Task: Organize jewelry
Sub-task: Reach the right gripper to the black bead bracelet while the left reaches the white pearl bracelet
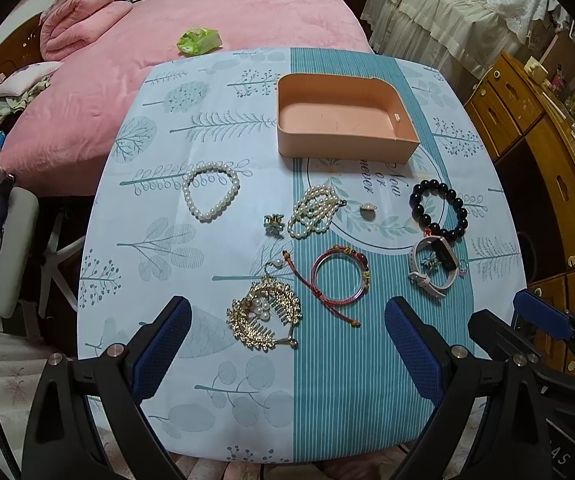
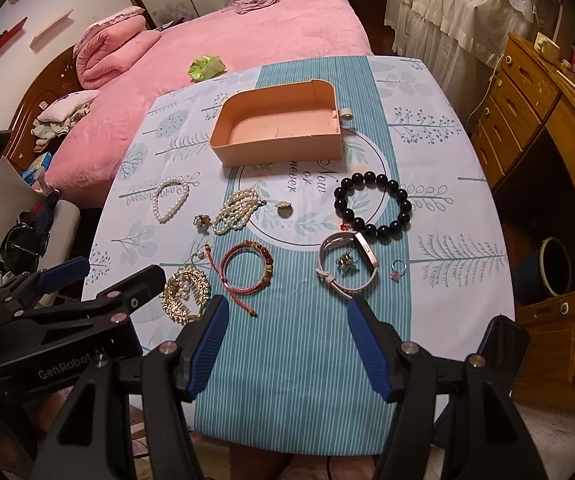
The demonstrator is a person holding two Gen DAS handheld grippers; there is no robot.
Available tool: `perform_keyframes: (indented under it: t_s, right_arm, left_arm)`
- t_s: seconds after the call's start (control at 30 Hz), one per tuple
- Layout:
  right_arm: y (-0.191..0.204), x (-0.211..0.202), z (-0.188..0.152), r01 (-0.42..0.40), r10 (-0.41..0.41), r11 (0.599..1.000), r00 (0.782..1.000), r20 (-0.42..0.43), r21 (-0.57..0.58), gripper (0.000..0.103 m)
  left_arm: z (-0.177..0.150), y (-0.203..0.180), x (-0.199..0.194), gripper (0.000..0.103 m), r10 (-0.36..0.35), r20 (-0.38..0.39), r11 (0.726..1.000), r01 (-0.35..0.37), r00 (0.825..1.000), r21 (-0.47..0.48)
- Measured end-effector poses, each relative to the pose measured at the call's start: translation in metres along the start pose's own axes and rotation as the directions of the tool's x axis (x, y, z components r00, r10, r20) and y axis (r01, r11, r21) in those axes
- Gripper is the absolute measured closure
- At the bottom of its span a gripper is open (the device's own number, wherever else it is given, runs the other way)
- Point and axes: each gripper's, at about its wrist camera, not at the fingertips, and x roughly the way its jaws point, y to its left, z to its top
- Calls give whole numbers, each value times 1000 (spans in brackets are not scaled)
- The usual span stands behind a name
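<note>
An empty peach tray (image 1: 403, 128) (image 2: 223, 146) stands at the far side of the table. In front of it lie a pearl bracelet (image 1: 210, 191) (image 2: 171, 200), a coiled pearl strand (image 1: 314, 211) (image 2: 236, 211), a black bead bracelet (image 1: 439, 209) (image 2: 373, 207), a red cord bracelet (image 1: 341, 278) (image 2: 247, 267), a gold hair comb (image 1: 265, 314) (image 2: 186, 292) and a watch (image 1: 433, 266) (image 2: 347, 266). My left gripper (image 1: 287, 316) is open above the near table, over the comb. My right gripper (image 2: 285, 312) is open, just short of the watch and red bracelet.
Small pieces lie among the jewelry: a brooch (image 1: 273, 224), a small oval charm (image 1: 367, 208), a pink ring (image 2: 397, 270). A pink bed (image 1: 207, 12) lies beyond the table, a wooden cabinet (image 2: 547, 128) to the right, a chair (image 1: 11, 248) to the left.
</note>
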Motion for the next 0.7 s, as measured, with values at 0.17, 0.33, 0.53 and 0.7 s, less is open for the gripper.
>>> perform_keyframes:
  t_s: [0.17,0.33,0.53,0.7]
  right_arm:
    - [2,-4,7,17,-17,1000,1000,24,-14,41]
    - [0,-5,17,37,-36,999,998,44,-18,42]
    - [-7,-5,27,41,-41,999,997,61,6,45]
    - [-19,4,37,6,-8,999,999,43,43,56]
  left_arm:
    - [11,2,-9,7,-6,38,1000,6,999,-1]
    - [21,11,-12,7,-19,68,1000,20,998,-18]
    - [31,26,-8,7,-26,109,999,31,994,-42]
    - [42,47,6,7,-37,108,997,44,993,-69]
